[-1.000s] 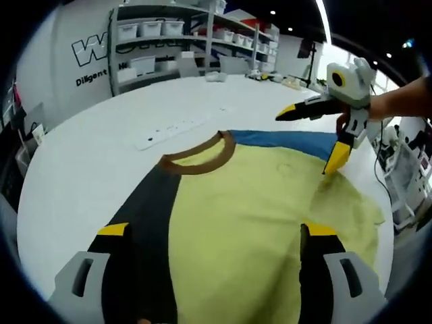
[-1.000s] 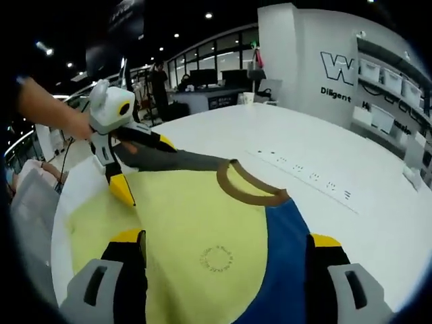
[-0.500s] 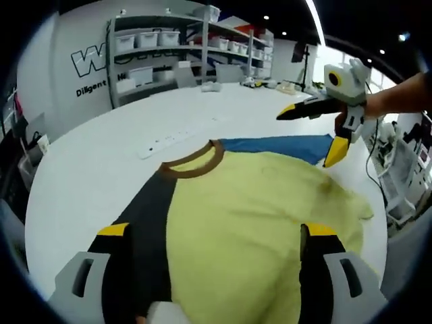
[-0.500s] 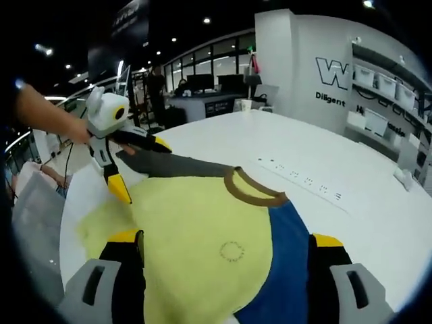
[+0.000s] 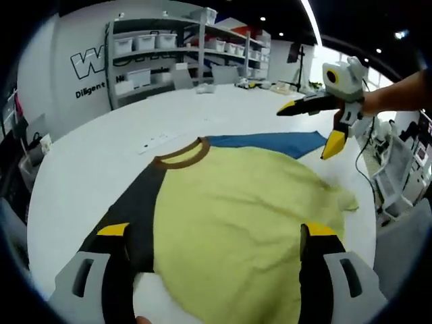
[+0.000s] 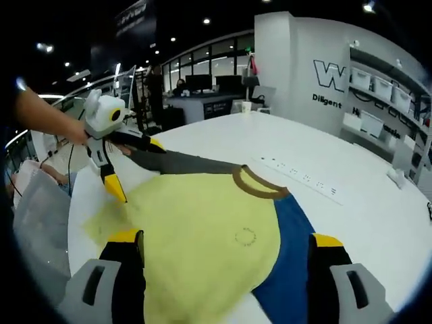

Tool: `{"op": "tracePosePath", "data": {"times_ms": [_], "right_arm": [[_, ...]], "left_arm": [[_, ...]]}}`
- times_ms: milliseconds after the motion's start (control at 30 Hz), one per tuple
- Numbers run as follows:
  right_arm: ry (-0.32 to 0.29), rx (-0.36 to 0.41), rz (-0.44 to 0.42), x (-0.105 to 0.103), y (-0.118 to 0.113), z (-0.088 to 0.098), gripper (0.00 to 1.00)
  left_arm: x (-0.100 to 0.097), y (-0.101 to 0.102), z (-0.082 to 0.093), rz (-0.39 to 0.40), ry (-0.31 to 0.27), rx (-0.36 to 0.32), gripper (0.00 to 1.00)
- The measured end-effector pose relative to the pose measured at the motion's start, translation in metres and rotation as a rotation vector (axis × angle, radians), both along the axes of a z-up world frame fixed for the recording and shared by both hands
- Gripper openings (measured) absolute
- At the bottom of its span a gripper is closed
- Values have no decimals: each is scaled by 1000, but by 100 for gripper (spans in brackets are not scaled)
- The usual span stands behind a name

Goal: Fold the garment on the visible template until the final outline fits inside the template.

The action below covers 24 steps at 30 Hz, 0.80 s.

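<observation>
Both tongs (image 5: 213,233) (image 6: 226,239) hover gaping over the shirt (image 5: 229,202).

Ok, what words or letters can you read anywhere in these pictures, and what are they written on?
"W": big outlined letter on the white wall, cut off behind the shelves.
"Diligent": small black word under it on that wall, the rest hidden.
Round printed mark on the yellow shirt: too small to read.
Markings on the white strip on the table: too blurred to read.
</observation>
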State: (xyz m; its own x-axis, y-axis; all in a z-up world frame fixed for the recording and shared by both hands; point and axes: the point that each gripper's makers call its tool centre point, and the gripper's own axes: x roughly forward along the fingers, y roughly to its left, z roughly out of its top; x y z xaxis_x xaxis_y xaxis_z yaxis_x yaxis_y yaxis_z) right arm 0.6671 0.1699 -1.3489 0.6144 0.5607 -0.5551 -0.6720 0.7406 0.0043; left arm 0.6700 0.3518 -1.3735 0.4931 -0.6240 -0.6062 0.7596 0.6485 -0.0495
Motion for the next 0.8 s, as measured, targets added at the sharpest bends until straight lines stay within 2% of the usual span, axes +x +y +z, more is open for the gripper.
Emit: {"op": "tracePosePath", "data": {"times_ms": [333, 533, 667, 800], "right_arm": [[-8, -2, -20, -18, -6, 5, 99], [-15, 13, -49, -33, -10, 7, 97], [-27, 6, -60, -45, -16, 6, 90], [-18, 17, -75, -54, -19, 4, 89]], "left_arm": [[-11, 8, 7, 1, -16, -2, 99], [-25, 11, 10, 22, -15, -14, 99], [-36, 9, 10, 13, -25, -3, 96], [-47, 8, 9, 7, -25, -5, 96]]}}
